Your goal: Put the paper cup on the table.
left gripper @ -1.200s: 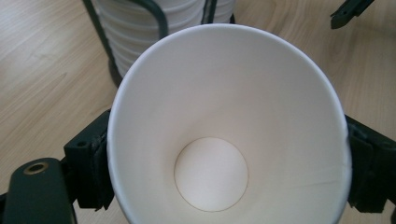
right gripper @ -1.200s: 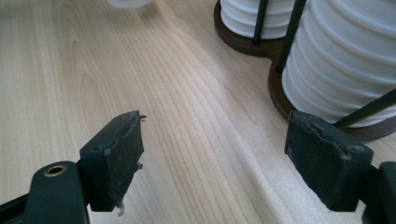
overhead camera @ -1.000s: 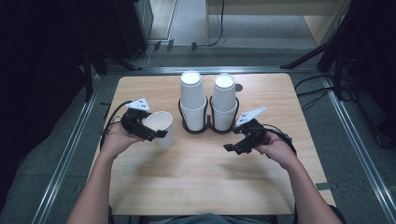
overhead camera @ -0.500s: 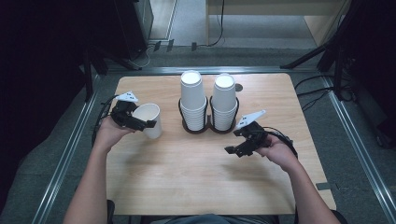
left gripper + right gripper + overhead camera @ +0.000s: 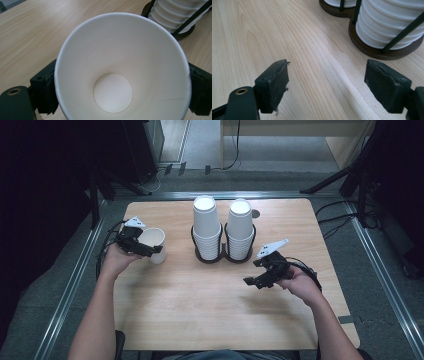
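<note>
Left gripper (image 5: 148,248) has carried the white paper cup (image 5: 156,245) leftward, fingers (image 5: 46,93) clamping its wall, mouth tilted up-and-near, above desk's (image 5: 200,310) far-left. Right gripper (image 5: 252,281): fingers wide, empty.

Two stacks of white cups (image 5: 206,227) (image 5: 240,230) stand upright in a dark twin-ring holder (image 5: 223,256) — centred toward the wooden surface's (image 5: 200,310) far edge.
</note>
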### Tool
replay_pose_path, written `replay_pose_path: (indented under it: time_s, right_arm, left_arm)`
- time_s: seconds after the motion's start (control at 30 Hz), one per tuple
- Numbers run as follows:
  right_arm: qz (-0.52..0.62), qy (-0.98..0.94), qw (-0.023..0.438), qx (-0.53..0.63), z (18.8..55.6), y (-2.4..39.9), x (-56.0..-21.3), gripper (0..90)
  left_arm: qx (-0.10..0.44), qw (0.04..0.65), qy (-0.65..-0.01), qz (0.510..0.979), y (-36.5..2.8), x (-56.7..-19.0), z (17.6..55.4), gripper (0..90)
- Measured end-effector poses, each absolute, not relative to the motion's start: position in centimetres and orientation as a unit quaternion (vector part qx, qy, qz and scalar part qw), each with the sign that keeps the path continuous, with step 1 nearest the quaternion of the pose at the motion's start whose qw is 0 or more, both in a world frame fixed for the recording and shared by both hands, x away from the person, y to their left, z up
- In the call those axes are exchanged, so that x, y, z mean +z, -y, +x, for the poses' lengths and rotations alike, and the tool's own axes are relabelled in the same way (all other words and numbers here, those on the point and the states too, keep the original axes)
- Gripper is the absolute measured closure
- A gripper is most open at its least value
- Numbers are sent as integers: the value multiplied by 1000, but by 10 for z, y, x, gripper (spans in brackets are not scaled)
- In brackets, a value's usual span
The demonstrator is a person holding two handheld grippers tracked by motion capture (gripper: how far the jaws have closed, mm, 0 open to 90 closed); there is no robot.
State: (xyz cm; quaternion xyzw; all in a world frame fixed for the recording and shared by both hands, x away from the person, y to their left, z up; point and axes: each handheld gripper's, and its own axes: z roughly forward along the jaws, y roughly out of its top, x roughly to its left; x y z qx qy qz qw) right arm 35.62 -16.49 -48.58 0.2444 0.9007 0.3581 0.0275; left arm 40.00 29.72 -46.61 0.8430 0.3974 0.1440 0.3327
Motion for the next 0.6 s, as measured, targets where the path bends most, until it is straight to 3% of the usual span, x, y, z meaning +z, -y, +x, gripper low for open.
replay_pose_path:
  time_s: [0.4, 0.6]
  right_arm:
    - [245, -901, 28, 356, 356, 165, -486, 197]
    - [242, -903, 29, 353, 356, 164, -486, 197]
  left_arm:
    - [114, 344, -402, 841, -301, -472, 401, 58]
    - [96, 347, -409, 839, -301, -473, 402, 7]
